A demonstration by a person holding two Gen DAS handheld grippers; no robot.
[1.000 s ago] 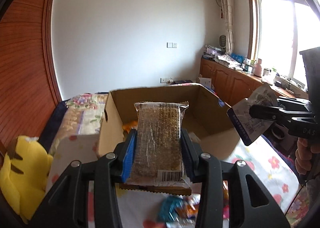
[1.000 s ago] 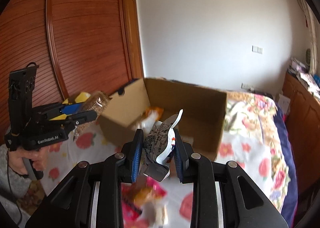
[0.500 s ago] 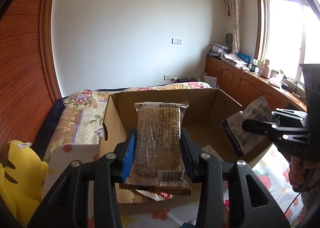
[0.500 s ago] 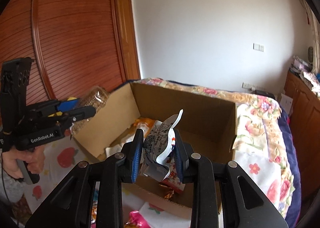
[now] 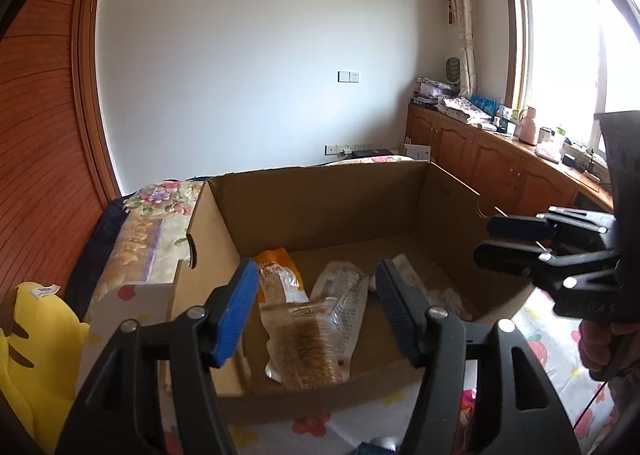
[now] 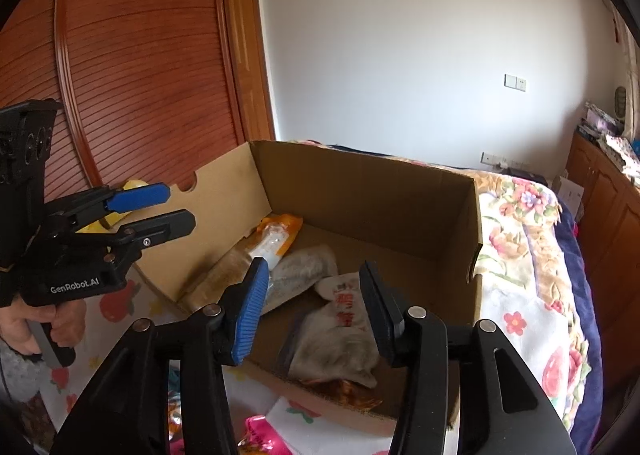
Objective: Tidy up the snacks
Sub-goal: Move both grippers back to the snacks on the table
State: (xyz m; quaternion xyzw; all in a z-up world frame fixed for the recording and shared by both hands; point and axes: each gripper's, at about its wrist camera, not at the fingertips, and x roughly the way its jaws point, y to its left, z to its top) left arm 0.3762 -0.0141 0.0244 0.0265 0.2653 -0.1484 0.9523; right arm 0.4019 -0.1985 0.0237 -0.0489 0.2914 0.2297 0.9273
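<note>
The cardboard box (image 5: 320, 207) sits open-topped on a bed covered by a floral sheet (image 6: 532, 295), its brown corrugated walls upright on all four sides, with a rounded handle notch cut in the left wall. The left gripper (image 5: 316, 307) hangs over the near left part of the box; its jaws have just been opening and now stand apart with nothing between them, one pad ribbed blue, the other ribbed black. Below it, on the box floor, lies the clear-wrapped brown snack bar (image 5: 304, 347), flat and rectangular, beside an orange packet (image 5: 276, 279) and a crinkled clear wrapper (image 5: 344, 299). The right gripper (image 6: 312, 303) hangs over the near right part; its jaws have likewise just been opening and press on nothing, and the grey-white pouch (image 6: 340, 339) with red print lies slack on the floor against the near wall. The back half of the box floor is bare cardboard. The two grippers are well apart above the box, each with free air round its fingers. A yellow plush toy (image 5: 36, 359) rests left of the box, and glossy pink packets (image 6: 260, 439) lie on the sheet before the near wall.
</note>
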